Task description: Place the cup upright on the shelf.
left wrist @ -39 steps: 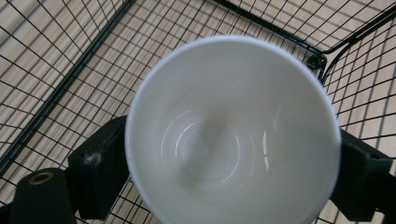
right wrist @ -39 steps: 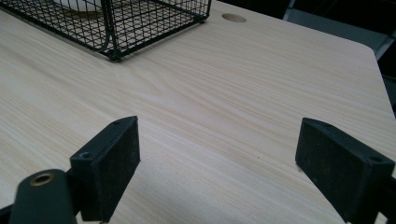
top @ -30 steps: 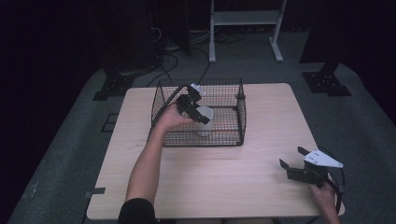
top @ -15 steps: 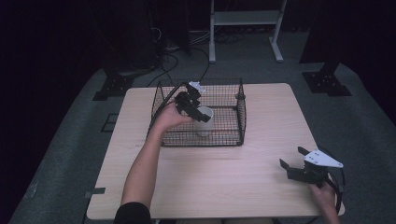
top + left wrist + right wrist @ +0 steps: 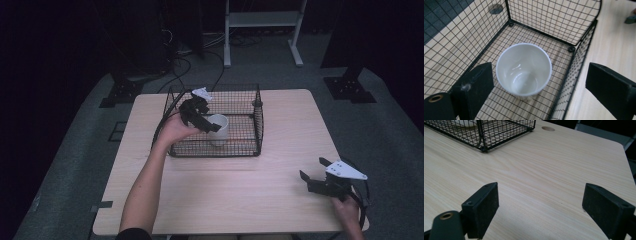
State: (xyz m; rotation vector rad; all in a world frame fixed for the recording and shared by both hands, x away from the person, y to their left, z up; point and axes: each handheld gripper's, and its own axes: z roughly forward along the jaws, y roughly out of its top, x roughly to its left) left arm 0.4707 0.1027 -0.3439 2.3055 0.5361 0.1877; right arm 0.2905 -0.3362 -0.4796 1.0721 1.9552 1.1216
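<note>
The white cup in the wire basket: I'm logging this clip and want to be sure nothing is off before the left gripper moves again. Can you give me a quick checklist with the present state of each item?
1. White cup upright on the floor of the wire basket: ok.
2. Cup empty inside: ok, its bottom shows bare in the left gripper view.
3. Left gripper open wide: ok, its jaws stand apart and do not touch the cup.
4. Both jaws inside the basket: not ok, one sits outside the basket's wire wall.
5. Right gripper open and holding nothing, low over the table: ok.
6. Right gripper apart from the basket: ok.
</note>
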